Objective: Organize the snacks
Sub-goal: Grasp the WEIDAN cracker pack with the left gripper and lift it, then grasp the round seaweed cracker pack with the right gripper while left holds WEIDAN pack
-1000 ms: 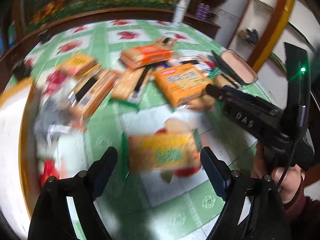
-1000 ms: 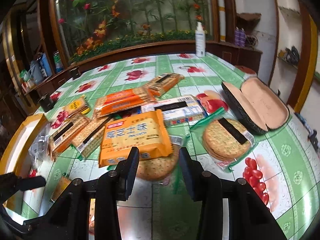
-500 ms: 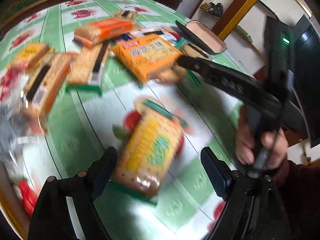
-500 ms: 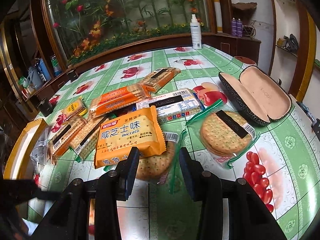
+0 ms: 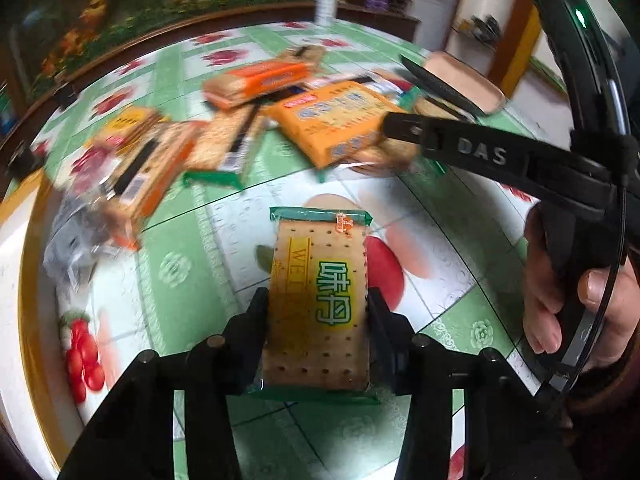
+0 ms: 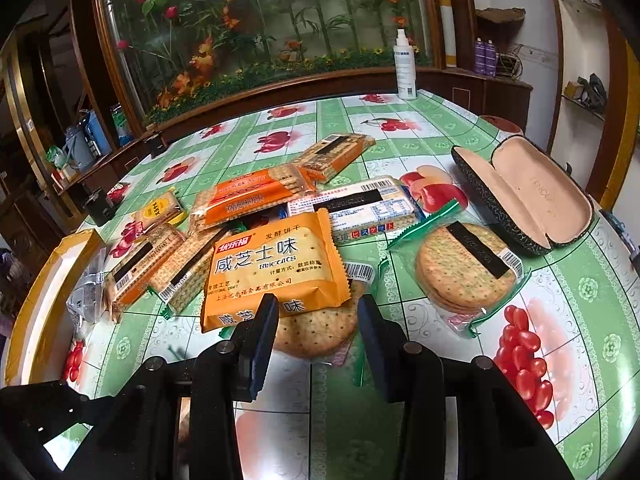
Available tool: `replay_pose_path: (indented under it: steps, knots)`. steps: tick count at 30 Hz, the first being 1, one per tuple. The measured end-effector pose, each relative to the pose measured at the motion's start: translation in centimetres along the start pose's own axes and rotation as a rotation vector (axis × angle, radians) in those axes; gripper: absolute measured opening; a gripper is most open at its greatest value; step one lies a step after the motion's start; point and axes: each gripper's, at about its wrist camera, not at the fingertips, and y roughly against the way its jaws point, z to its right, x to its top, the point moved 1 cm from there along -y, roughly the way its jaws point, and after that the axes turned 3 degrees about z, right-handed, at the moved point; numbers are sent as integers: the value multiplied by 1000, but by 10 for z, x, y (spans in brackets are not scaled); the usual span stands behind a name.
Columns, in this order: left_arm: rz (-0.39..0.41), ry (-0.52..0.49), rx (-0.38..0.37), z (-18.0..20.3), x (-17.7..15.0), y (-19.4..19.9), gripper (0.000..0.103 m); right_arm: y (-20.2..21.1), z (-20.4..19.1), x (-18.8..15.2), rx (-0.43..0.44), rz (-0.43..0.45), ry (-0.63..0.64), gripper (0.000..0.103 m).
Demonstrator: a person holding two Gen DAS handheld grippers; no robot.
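A green-edged cracker pack point(image 5: 320, 264) with yellow and green print lies lengthwise between the fingers of my left gripper point(image 5: 316, 304), which is shut on its long sides just above the tablecloth. My right gripper point(image 6: 318, 320) hovers with its jaws drawn in narrow and nothing gripped. Below it lie a round cracker pack point(image 6: 316, 332) and an orange biscuit pack point(image 6: 272, 268). In the left wrist view the right gripper point(image 5: 400, 126) reaches over that orange pack point(image 5: 336, 120). More packs lie in a pile point(image 6: 248, 196) behind, and a second round cracker pack point(image 6: 464, 272) lies to the right.
A yellow-rimmed white tray point(image 6: 40, 300) sits at the table's left edge, beside a crumpled clear bag point(image 6: 86, 300). An open glasses case point(image 6: 532, 200) lies at the right and a spray bottle point(image 6: 404, 64) stands at the back. A hand point(image 5: 560, 300) holds the right gripper's handle.
The left gripper's jaws have shut on the green-edged cracker pack, which now lies lengthwise between them. The right gripper has stayed in place.
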Motion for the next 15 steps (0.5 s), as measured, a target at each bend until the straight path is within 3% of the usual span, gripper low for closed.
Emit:
replay_pose_path:
  steps: [2, 5, 12, 15]
  knots:
    - [34, 44, 49, -10, -2, 4, 47, 1, 4, 1, 3, 4, -19, 44]
    - [88, 101, 132, -28, -4, 6, 47, -2, 18, 4, 89, -21, -103, 44]
    - [101, 147, 87, -39, -8, 3, 46, -18, 21, 31, 261, -114, -148, 46]
    - [108, 173, 69, -42, -7, 1, 46, -42, 23, 47, 243, -130, -139, 46]
